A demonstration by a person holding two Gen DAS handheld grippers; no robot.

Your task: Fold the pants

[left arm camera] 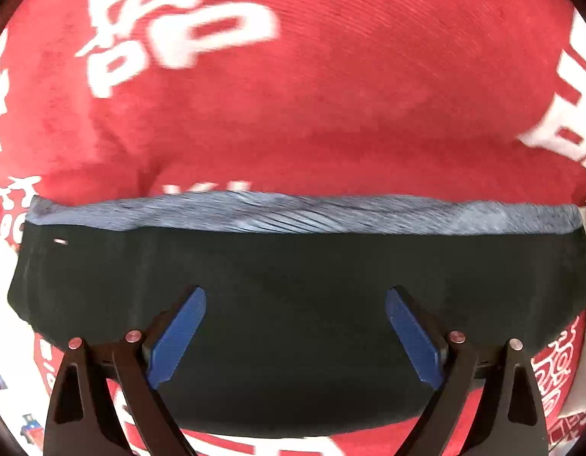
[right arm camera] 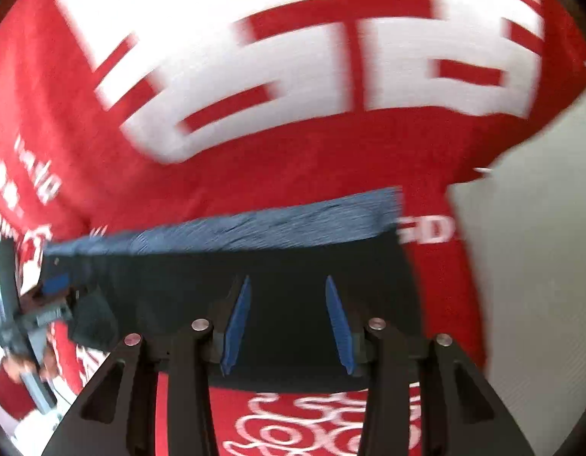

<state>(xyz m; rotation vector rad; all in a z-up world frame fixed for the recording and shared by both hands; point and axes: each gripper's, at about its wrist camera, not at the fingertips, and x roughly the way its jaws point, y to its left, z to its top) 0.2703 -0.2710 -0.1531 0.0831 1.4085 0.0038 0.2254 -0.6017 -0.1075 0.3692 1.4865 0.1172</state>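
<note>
Dark folded pants (left arm camera: 293,323) with grey-blue upper band lie on red cloth with white printed characters (left arm camera: 331,114), directly beneath both grippers. Left gripper (left arm camera: 296,336) wide open, empty. Right gripper (right arm camera: 287,325) partly open, holding nothing.

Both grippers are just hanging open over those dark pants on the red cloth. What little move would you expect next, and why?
Probably a short drop to pinch the near edge of the pants. The left gripper and right gripper are open, holding nothing, above the dark fabric. The pants look already folded, a blue-grey band at the far edge, lying flat on the red cloth, so another fold seems likely.
</note>
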